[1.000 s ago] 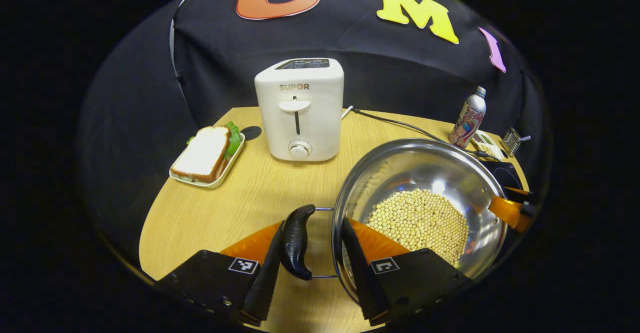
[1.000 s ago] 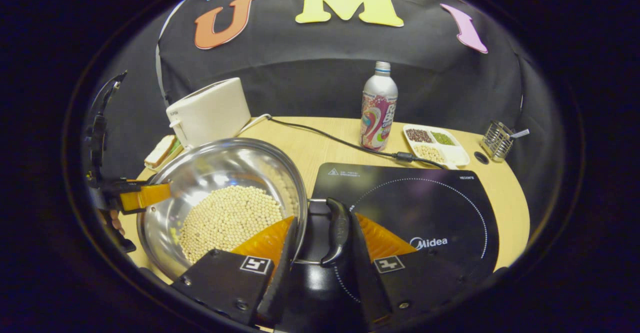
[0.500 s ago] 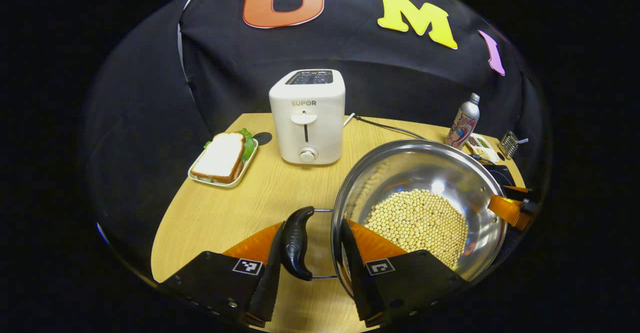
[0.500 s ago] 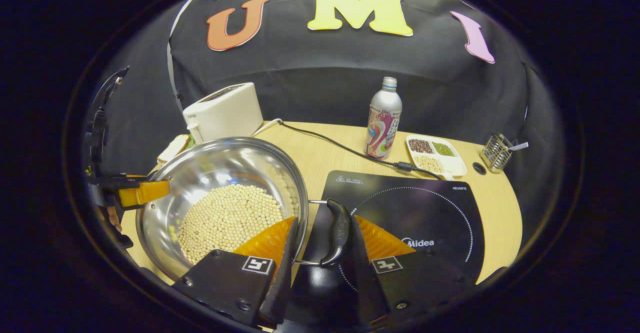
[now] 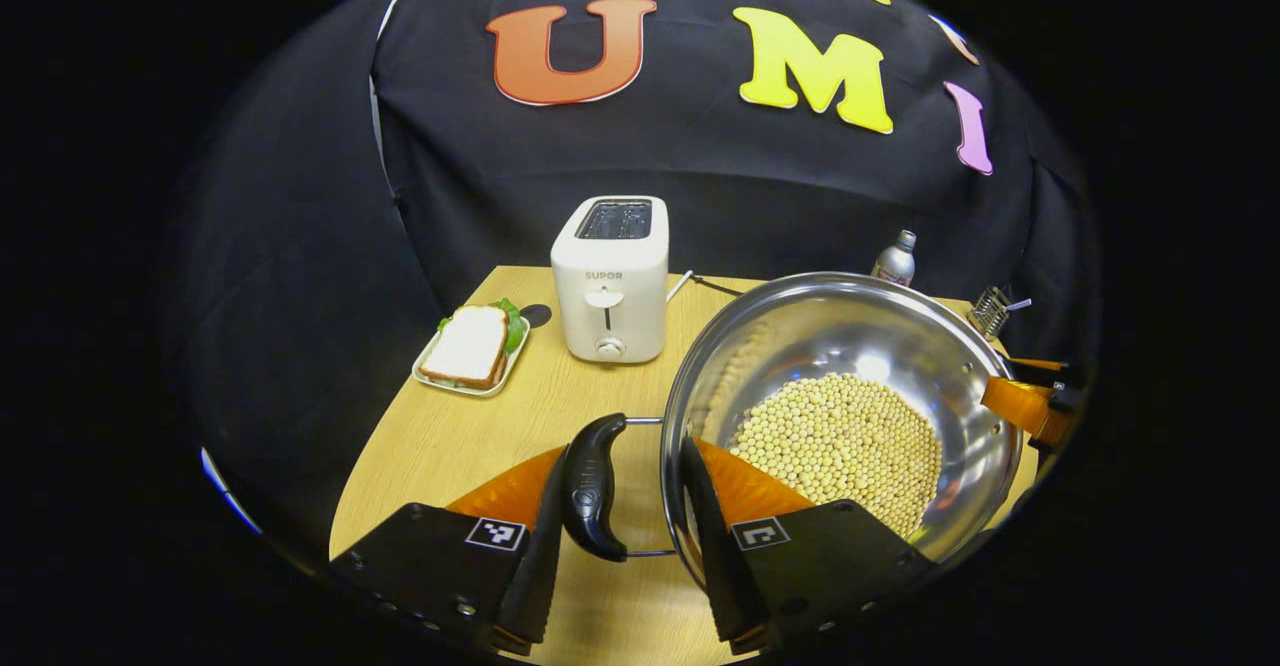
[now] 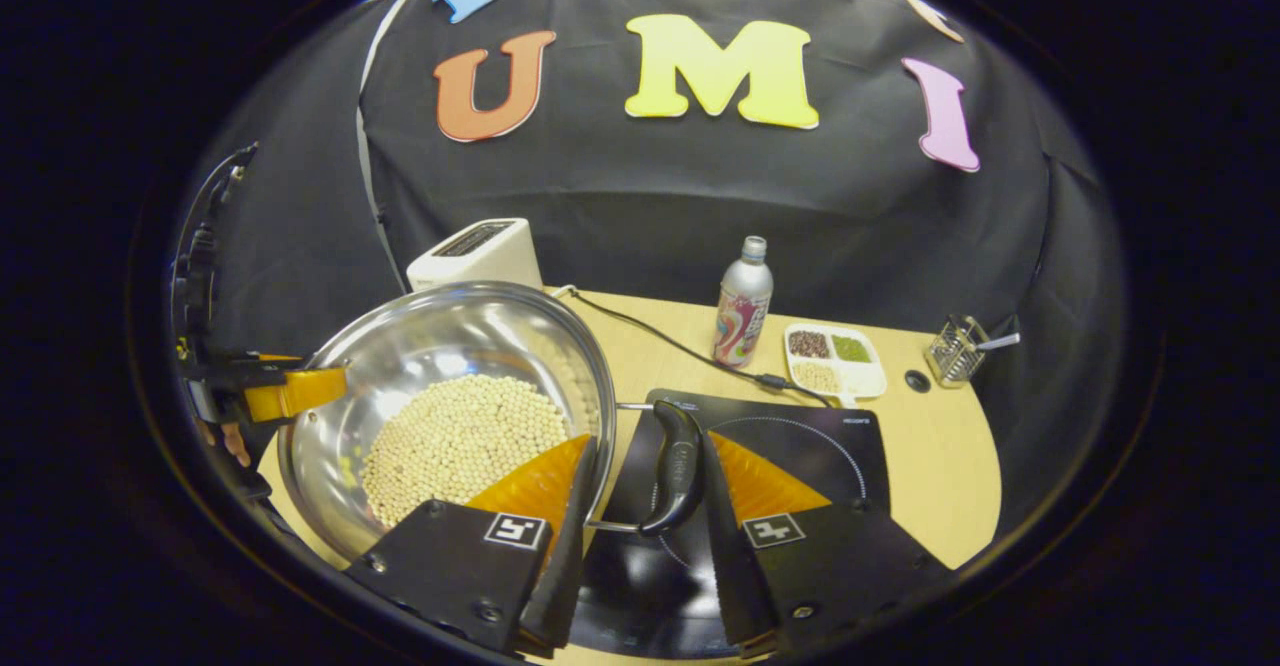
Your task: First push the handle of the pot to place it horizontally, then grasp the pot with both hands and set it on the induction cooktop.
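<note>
The steel pot, holding several pale beans, hangs in the air above the wooden table. My left gripper is shut on the pot's black left handle, one finger outside the handle and the other inside the rim. My right gripper is shut the same way on the right handle. The pot hovers left of the black induction cooktop, which lies below and beyond the right gripper. Each view shows the other gripper at the pot's far rim.
A white toaster and a plate with a sandwich stand at the table's back left. Behind the cooktop are a bottle, a divided dish, a wire holder and a black cable.
Both grippers have risen with the pot; the table, toaster and cooktop now look smaller and farther below. The hold on the handles is unchanged.
</note>
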A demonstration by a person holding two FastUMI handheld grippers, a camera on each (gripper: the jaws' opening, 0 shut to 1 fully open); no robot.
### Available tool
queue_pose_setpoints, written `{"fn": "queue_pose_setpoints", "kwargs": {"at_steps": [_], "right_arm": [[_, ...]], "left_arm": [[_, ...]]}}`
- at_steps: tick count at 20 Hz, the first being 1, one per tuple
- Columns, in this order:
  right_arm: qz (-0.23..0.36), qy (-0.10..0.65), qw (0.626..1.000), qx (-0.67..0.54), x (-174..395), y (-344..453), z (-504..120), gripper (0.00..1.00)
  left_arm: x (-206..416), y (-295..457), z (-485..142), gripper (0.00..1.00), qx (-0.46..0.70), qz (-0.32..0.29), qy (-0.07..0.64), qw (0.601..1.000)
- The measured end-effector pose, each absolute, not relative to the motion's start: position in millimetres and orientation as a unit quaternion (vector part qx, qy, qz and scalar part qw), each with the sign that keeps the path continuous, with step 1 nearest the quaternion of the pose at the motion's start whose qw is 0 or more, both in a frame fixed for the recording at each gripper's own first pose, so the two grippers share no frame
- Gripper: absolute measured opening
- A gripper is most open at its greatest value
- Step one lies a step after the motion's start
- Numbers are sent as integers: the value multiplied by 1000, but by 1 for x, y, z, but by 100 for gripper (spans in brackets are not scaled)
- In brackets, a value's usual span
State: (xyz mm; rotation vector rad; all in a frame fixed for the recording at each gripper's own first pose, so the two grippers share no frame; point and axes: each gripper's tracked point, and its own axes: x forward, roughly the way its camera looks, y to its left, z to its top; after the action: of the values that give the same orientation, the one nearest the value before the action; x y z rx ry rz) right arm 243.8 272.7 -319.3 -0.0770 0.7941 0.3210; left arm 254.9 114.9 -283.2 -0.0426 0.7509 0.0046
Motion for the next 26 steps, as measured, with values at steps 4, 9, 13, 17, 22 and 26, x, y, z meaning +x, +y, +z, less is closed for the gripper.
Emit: {"fn": "queue_pose_setpoints", "kwargs": {"at_steps": [4, 9, 13, 17, 22, 26], "right_arm": [[158, 377, 911, -54, 248, 248, -301, 58], [146, 362, 919, -46, 258, 205, -278, 58], [130, 348, 928, -42, 265, 162, -261, 56], [115, 342, 932, -43, 268, 120, -255, 55], [97, 350, 930, -49, 272, 76, -271, 55], [90, 367, 924, -58, 276, 52, -292, 58]], "left_arm": [[254, 94, -264, 60, -18, 3, 357, 934], [264, 55, -237, 60, -11, -10, 341, 940], [273, 17, -221, 60, -4, -24, 322, 946], [278, -29, -210, 60, 8, -42, 316, 948], [281, -75, -223, 60, 17, -56, 329, 943], [290, -95, -250, 60, 14, -63, 345, 936]]}}
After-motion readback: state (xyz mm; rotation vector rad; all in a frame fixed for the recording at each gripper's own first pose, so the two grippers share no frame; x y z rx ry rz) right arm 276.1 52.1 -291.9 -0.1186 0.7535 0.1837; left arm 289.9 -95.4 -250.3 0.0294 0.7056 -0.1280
